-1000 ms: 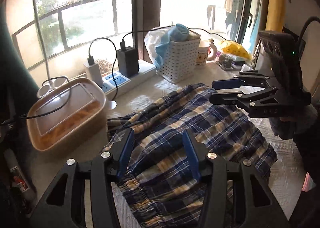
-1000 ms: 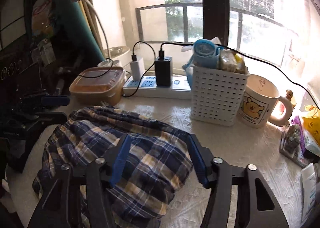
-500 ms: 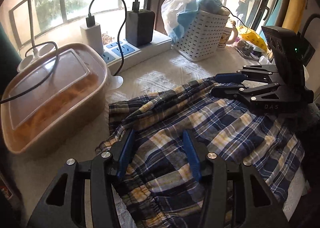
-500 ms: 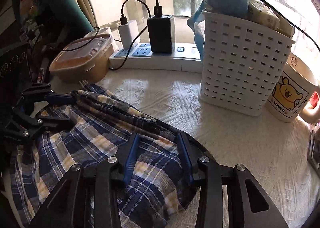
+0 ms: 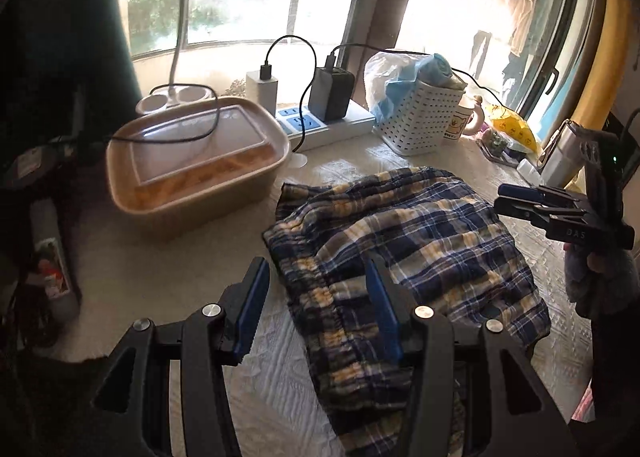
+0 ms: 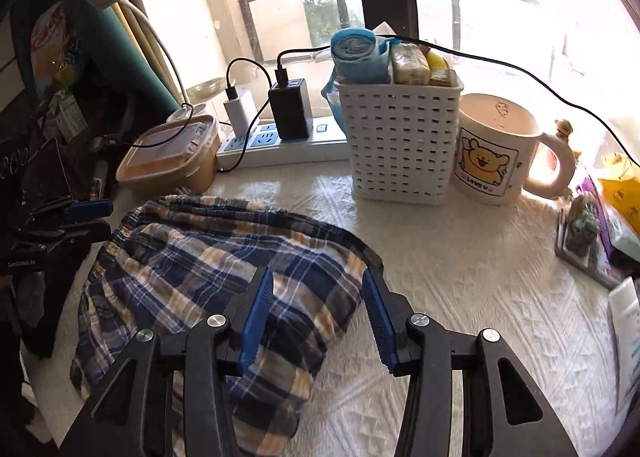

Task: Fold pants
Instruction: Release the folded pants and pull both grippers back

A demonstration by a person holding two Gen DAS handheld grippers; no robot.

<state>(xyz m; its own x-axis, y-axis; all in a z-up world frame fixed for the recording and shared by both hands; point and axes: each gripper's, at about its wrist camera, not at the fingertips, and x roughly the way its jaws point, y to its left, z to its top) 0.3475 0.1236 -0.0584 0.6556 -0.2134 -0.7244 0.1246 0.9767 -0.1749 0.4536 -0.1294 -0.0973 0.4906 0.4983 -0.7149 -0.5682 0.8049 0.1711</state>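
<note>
Since half a second ago both grippers have pulled back from the plaid pants (image 5: 404, 257), and the right gripper's jaws have just been opening; no cloth is pinched between them.

Left wrist view: the left gripper (image 5: 316, 297) stands about half open, holding nothing — its right pad hangs over the waistband, the left one over the bare white tablecloth (image 5: 272, 377). The pants lie folded in the middle of the table, with the brown lidded food box (image 5: 196, 165) to their far left. The right gripper (image 5: 516, 203) hovers by their right edge.

Right wrist view: the right gripper (image 6: 316, 311) is parted and empty over the pants' (image 6: 208, 269) near right corner. Beyond stand the white basket (image 6: 400, 141) and bear mug (image 6: 492, 149).
</note>
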